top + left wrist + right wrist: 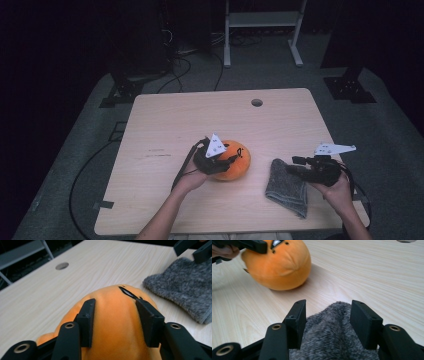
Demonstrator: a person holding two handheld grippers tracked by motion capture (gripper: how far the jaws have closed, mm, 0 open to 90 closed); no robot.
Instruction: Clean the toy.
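The left gripper (115, 315) is clamped on the round orange plush toy (235, 161), which sits near the middle of the pale wooden table (165, 115), towards its near edge. Just right of it lies the grey fuzzy cloth (286, 187), by the near right corner. The right gripper (328, 317) straddles the cloth, apparently loose, its jaws not pressing.

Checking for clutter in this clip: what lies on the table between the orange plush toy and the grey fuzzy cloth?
Nothing: in the high view, bare wood of the table separates the orange plush toy from the grey fuzzy cloth. The right gripper view shows the same bare strip.
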